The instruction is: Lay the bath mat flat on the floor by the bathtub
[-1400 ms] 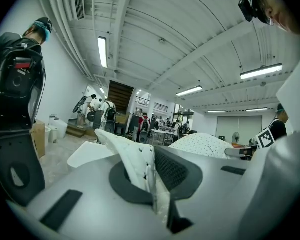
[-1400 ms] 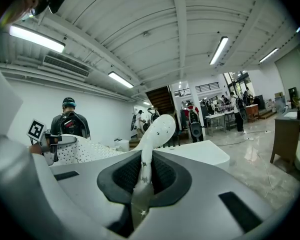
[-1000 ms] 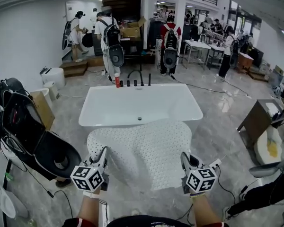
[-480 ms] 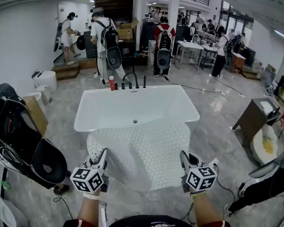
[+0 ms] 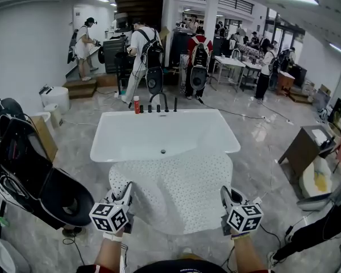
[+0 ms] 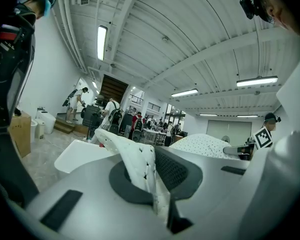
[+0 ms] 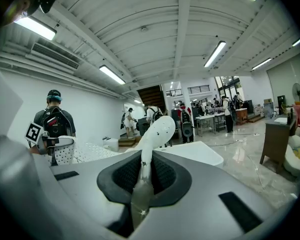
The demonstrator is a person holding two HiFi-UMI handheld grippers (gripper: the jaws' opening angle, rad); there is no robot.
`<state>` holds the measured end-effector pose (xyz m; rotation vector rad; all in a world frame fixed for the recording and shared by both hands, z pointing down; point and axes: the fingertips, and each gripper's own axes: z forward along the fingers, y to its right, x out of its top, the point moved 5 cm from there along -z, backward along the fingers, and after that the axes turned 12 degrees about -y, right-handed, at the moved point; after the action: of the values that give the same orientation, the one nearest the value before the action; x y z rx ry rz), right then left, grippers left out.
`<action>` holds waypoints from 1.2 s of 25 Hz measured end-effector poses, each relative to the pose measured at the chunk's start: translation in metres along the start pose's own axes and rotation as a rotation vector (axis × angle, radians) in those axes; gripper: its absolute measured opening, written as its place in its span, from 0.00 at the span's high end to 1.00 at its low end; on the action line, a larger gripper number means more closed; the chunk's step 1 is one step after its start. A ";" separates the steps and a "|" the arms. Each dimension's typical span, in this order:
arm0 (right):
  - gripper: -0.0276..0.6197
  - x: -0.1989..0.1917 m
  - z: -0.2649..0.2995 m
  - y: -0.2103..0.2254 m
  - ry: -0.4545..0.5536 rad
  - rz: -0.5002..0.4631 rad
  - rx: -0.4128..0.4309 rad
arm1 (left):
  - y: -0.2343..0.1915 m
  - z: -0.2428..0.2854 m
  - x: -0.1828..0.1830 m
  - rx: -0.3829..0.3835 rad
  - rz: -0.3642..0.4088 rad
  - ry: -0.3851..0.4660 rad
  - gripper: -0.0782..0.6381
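Twice clamped on bath mat (image 5: 173, 189) corners, 7 and 5 o'clock, by left hand-held gripper (image 5: 127, 187) and right hand-held gripper (image 5: 224, 191); probably soft, light, droopy.

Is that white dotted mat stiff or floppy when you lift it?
Probably floppy: the mat sags between the left gripper and right gripper and curls past their jaws. Likely light, since two edge pinches hold it up.

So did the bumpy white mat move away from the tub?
No. The bath mat's far edge still meets the bathtub's near rim in the head view, just as before. Only the camera has shifted a little.
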<state>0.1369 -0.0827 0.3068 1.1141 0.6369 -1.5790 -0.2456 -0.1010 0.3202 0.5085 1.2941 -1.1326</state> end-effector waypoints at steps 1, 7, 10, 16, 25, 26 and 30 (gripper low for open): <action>0.89 -0.001 0.001 0.001 -0.002 0.002 -0.001 | -0.001 0.001 0.000 0.000 -0.002 0.001 0.85; 0.89 -0.002 0.016 0.008 -0.016 0.011 0.010 | -0.008 0.008 -0.001 0.008 -0.016 0.011 0.85; 0.89 0.001 0.027 0.014 -0.020 0.014 0.022 | -0.011 0.015 -0.001 0.017 -0.029 0.008 0.85; 0.89 0.012 0.068 0.027 -0.022 0.020 0.047 | -0.025 0.043 0.007 0.039 -0.021 -0.002 0.85; 0.89 0.033 0.134 0.075 -0.028 0.030 0.088 | -0.039 0.106 0.019 0.093 -0.009 -0.019 0.85; 0.89 0.037 0.143 0.080 -0.030 0.031 0.091 | -0.042 0.115 0.021 0.100 -0.009 -0.020 0.85; 0.89 0.046 0.173 0.104 -0.040 0.029 0.097 | -0.047 0.150 0.026 0.116 -0.005 -0.026 0.85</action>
<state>0.1763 -0.2802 0.3537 1.1551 0.5196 -1.6179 -0.2166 -0.2544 0.3491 0.5746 1.2129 -1.2202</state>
